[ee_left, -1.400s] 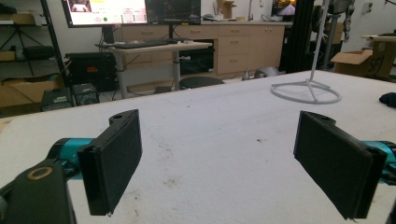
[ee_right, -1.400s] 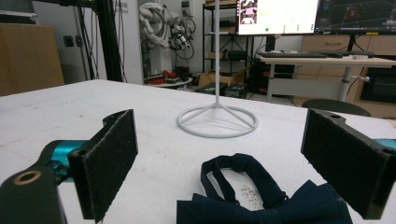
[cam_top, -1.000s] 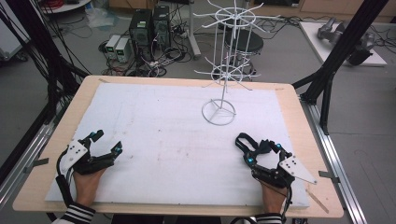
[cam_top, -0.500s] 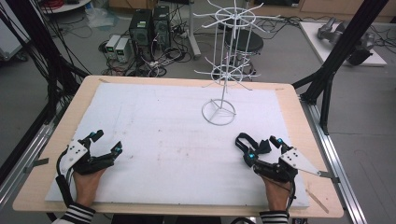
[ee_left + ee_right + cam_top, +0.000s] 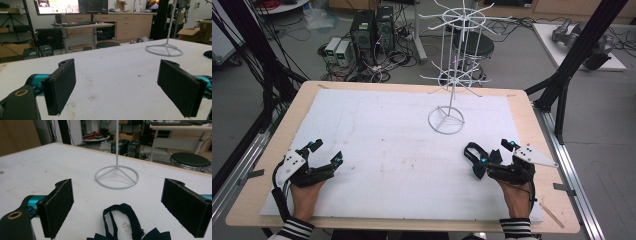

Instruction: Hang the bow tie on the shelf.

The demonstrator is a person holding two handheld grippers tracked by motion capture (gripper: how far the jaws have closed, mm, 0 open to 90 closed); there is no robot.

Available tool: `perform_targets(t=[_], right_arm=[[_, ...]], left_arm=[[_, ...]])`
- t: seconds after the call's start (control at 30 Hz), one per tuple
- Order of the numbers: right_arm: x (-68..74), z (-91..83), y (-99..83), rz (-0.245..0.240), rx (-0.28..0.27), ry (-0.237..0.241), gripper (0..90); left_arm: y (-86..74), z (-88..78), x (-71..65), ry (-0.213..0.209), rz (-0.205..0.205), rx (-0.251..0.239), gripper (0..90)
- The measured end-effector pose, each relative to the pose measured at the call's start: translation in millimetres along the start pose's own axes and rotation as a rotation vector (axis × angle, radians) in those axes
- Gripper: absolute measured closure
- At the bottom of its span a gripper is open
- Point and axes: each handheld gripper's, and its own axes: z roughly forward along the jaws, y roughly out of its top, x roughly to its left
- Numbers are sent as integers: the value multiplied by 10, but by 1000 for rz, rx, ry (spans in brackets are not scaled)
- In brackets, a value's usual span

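Since the dark bow tie (image 5: 130,230) lies flat on the white surface (image 5: 387,150) right in front of the right gripper (image 5: 494,154), with its strap looped toward the rack and its bow nearest the hand, it looks set out for a pick: in the right gripper view it sits between the two fingers (image 5: 58,207), which stand wide apart and hold nothing. Just beyond it stands the white wire rack (image 5: 451,75), its ring base (image 5: 117,177) resting on the surface and its hooked arms spread higher up, probably the place where the tie is meant to hang, which would explain why it stands near that hand. Well apart at the other side, the left gripper (image 5: 326,152) rests low on the surface with fingers (image 5: 60,87) likewise spread wide and empty, seemingly waiting out of the way
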Motion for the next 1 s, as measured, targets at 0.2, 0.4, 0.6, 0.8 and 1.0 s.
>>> perform_targets(t=[0.2, 0.4, 0.6, 0.8, 1.0], right_arm=[[-48, 61, 54, -5, 59, 20, 100], [-108, 83, 93, 3, 103, 19, 99], [-199, 116, 182, 21, 143, 33, 100], [-315, 179, 269, 20, 196, 34, 133], [-367, 250, 280, 26, 248, 34, 142]], left_arm=[[1, 0, 1, 0, 0, 1, 158], [1, 1, 1, -1, -1, 2, 157], [0, 0, 2, 0, -2, 1, 157], [1, 0, 1, 0, 0, 1, 157], [0, 0, 1, 0, 0, 1, 158]])
